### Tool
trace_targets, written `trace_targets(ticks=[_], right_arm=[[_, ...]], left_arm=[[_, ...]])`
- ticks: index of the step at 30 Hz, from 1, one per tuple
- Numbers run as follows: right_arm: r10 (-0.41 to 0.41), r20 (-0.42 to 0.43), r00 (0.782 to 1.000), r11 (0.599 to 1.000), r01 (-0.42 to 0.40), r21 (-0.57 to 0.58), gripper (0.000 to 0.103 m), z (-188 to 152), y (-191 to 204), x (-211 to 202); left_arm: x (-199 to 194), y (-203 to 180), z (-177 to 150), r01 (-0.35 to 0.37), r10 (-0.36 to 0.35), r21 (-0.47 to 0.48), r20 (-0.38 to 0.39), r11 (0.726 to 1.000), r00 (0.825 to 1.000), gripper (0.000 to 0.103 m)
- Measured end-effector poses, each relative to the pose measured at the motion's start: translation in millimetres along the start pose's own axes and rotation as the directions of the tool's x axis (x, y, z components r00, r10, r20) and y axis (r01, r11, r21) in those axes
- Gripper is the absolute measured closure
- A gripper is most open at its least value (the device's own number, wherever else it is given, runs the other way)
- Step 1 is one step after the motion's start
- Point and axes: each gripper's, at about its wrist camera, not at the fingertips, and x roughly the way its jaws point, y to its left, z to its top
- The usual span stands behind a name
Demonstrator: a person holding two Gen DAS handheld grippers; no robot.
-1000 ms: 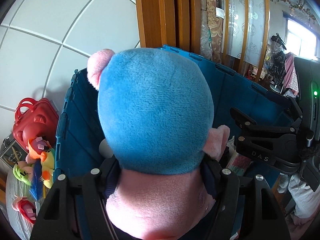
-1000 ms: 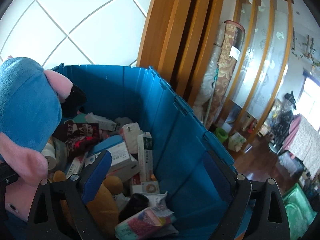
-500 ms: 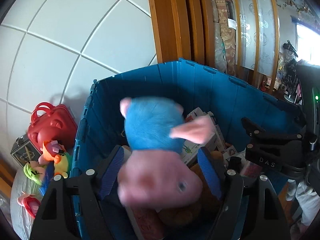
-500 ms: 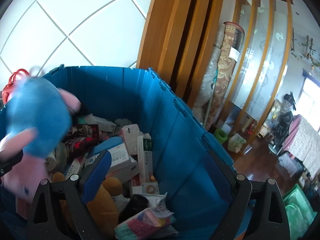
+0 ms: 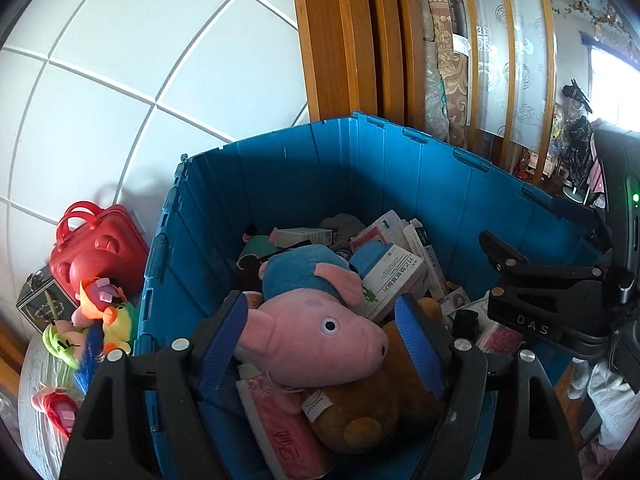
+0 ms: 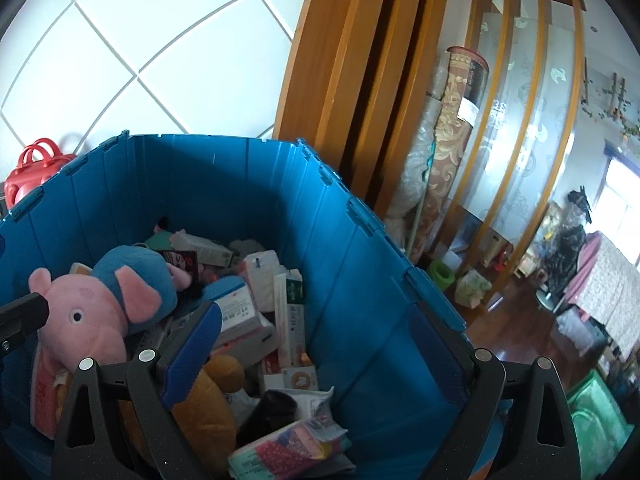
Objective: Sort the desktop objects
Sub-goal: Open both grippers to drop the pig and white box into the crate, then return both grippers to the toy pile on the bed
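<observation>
Pig plush released into the blue crate

The pink-and-blue pig plush lies on the pile near the blue crate's left wall, atop a brown plush; left gripper jaws spread wide above it, gripping nothing; right gripper likewise wide and empty over the right wall; lift the left gripper straight up clear of the rim before reaching for the toys outside the left wall.

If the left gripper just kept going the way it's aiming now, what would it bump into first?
Most likely the pink pig plush. It lies in the blue crate, right ahead of the left gripper and between its open fingers, on a brown plush. Depth is hard to judge here.
</observation>
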Motion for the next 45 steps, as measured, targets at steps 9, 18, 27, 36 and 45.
trace_targets(ticks=[9, 18, 27, 36, 45], right_arm=[[-0.009, -0.002, 1.000, 0.999, 0.009, 0.046, 0.000, -3, -3, -2], [0.082, 0.018, 0.996, 0.995, -0.083, 0.049, 0.000, -9, 32, -40], [0.274, 0.166, 0.947, 0.962, -0.269, -0.057, 0.000, 23, 134, -113], [0.456, 0.151, 0.877, 0.888, -0.434, -0.154, 0.000, 40, 280, -150], [0.492, -0.013, 0.871, 0.856, -0.486, -0.178, 0.000, 33, 391, -118]], left_arm=[[-7, 7, -3, 0.041, -0.040, -0.019, 0.048, 0.999, 0.998, 0.027], [-51, 43, -37, 0.056, -0.053, -0.045, 0.075, 0.997, 0.996, 0.027], [-104, 180, -84, -0.150, 0.177, -0.233, 0.097, 0.961, 0.979, 0.027], [-115, 352, -172, -0.338, 0.334, -0.411, -0.084, 0.847, 0.939, 0.027], [-107, 492, -255, -0.395, 0.303, -0.578, -0.254, 0.714, 0.919, 0.027]])
